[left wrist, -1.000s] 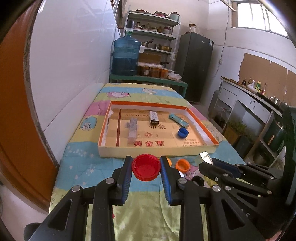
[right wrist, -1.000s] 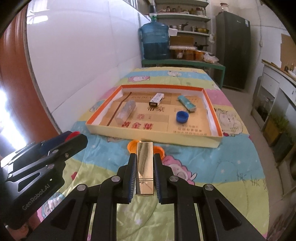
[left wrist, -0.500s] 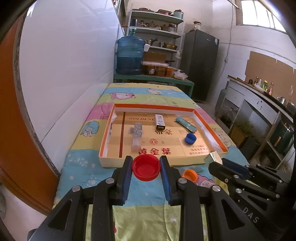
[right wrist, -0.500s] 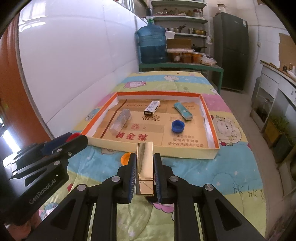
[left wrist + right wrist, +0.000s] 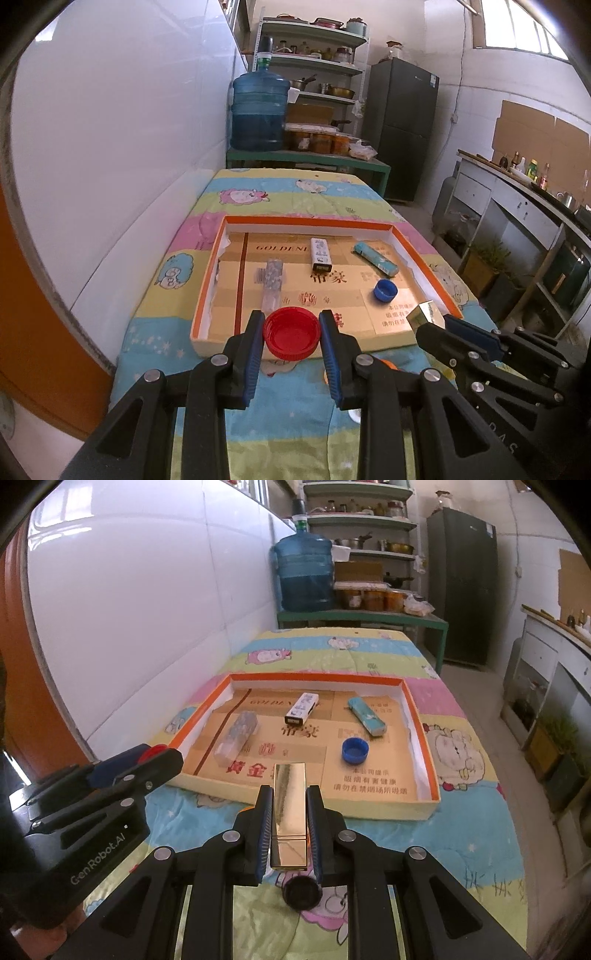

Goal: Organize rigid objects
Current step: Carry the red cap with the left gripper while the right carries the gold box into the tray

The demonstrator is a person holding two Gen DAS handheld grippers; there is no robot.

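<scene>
Left hand-held gripper (image 5: 291,334) clamps red cap (image 5: 291,332) at near-left edge of orange-rimmed tray (image 5: 314,221). Right hand-held gripper (image 5: 289,814) clamps gold box (image 5: 289,812) at tray's near edge. Inside tray: blue cap (image 5: 355,750), white box (image 5: 302,709), teal box (image 5: 366,715), clear case (image 5: 236,738).

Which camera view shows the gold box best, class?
The right wrist view: the gold box lies lengthwise between the right gripper fingers, its whole top face showing. The left wrist view catches only its front end.
</scene>
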